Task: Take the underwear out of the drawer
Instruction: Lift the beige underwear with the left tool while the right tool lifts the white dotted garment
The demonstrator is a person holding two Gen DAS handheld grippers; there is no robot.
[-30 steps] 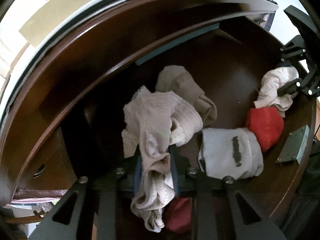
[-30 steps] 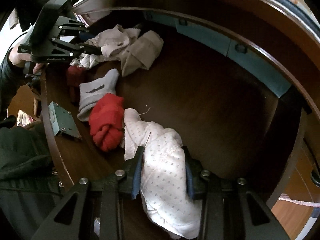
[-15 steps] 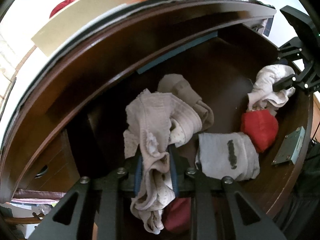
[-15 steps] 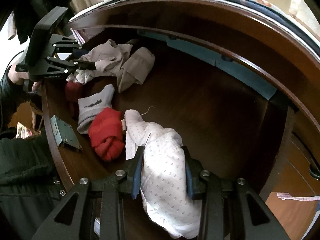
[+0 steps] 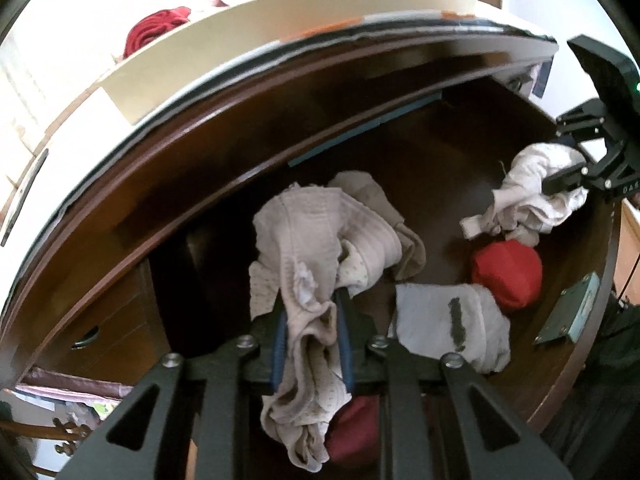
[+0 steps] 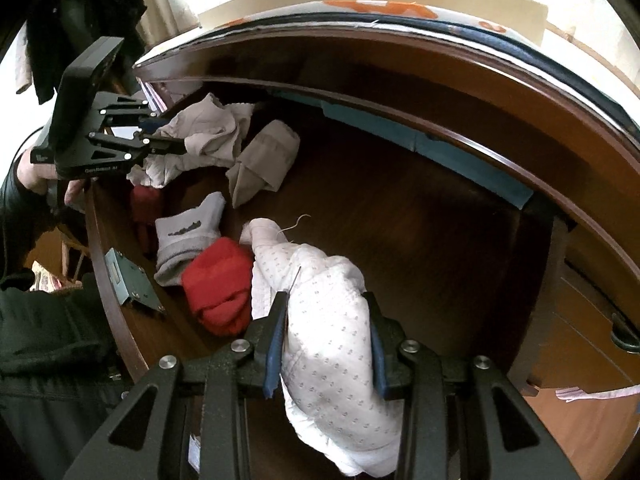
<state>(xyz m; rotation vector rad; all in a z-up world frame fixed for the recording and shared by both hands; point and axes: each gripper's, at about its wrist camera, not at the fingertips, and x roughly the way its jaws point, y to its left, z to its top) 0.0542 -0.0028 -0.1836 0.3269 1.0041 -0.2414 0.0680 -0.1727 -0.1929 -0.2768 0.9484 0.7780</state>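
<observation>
My left gripper [image 5: 310,320] is shut on beige ribbed underwear [image 5: 312,240] and holds the bundle above the open dark wooden drawer [image 5: 440,140]. It also shows in the right wrist view [image 6: 160,136] with the beige underwear [image 6: 208,136]. My right gripper [image 6: 326,320] is shut on white dotted underwear [image 6: 328,320], lifted over the drawer's front right part. In the left wrist view the right gripper [image 5: 568,176] holds the white underwear [image 5: 528,192].
In the drawer lie a grey sock [image 6: 188,232], a red bundle [image 6: 218,284], a tan folded sock [image 6: 264,160] and a dark red piece [image 6: 144,204]. A metal lock plate [image 6: 128,280] sits on the drawer front. A cream board [image 5: 280,32] lies on the dresser top.
Both grippers have risen and pulled back with their underwear. The dresser top and the clothes on it have come into view.
</observation>
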